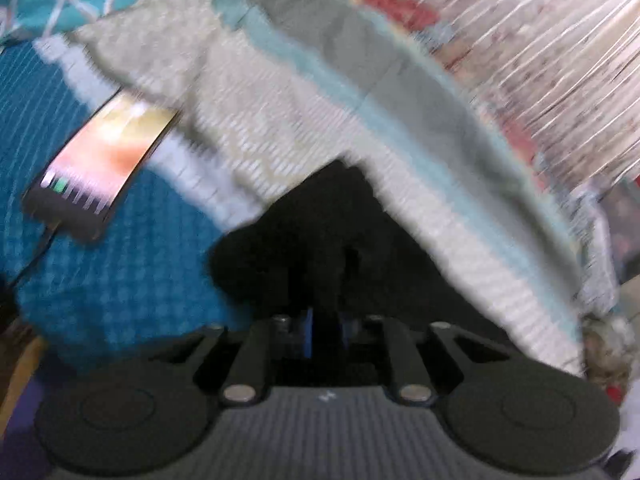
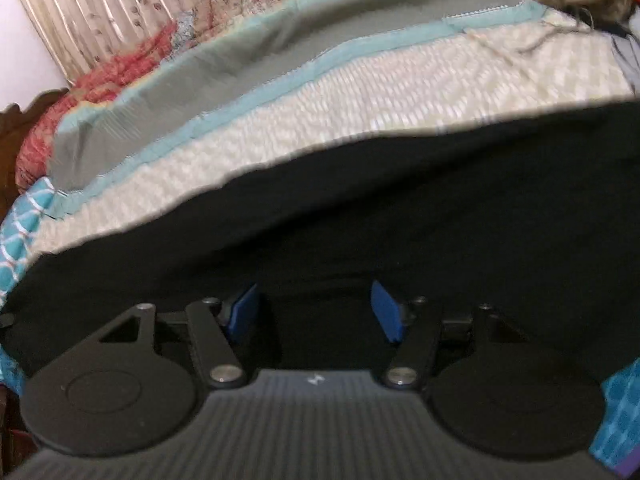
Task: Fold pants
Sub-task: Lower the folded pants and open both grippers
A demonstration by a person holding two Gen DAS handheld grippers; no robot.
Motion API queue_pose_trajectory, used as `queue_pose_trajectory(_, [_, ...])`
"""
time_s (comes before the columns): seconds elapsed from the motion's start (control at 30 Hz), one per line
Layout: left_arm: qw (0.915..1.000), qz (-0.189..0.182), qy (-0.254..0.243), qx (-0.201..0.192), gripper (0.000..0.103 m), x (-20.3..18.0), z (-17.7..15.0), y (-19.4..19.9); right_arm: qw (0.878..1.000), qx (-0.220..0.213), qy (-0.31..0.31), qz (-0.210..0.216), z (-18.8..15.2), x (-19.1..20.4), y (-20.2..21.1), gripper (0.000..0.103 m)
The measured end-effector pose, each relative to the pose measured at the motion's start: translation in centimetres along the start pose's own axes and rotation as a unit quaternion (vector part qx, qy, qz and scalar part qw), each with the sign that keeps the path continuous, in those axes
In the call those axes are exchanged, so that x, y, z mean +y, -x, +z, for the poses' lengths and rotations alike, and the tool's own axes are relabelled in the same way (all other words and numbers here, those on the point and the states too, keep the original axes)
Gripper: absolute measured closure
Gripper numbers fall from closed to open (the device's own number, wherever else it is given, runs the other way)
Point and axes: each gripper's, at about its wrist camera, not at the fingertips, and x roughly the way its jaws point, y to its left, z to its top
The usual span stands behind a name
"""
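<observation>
The black pants (image 2: 400, 208) lie spread across the bed in the right wrist view. My right gripper (image 2: 316, 312) is open, its blue pads (image 2: 244, 312) wide apart just over the black cloth, holding nothing. In the left wrist view my left gripper (image 1: 326, 332) is shut on a bunched fold of the black pants (image 1: 304, 256), which rises from between the blue pads. This view is blurred by motion.
A lit phone (image 1: 100, 164) with a cable lies on the teal bedspread (image 1: 120, 280) at left. A cream and grey quilt (image 1: 280, 112) lies behind the pants, also in the right wrist view (image 2: 360, 88). Pleated curtains (image 2: 120, 8) hang behind the bed.
</observation>
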Motion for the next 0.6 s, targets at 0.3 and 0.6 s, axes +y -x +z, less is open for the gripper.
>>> queue_pose_trajectory(0.3, [0.9988,-0.023,0.04,-0.017,0.05,0.1,1.0,2.5,0.997,-0.022,-0.073,0.016,1.3,-3.3,2.7,0.038])
queue_pose_trajectory(0.6, [0.9943,-0.081,-0.002,-0.069,0.05,-4.8,2.7,3.5,0.986,-0.071,-0.153,0.001,0.8,-7.1,5.2,0.038])
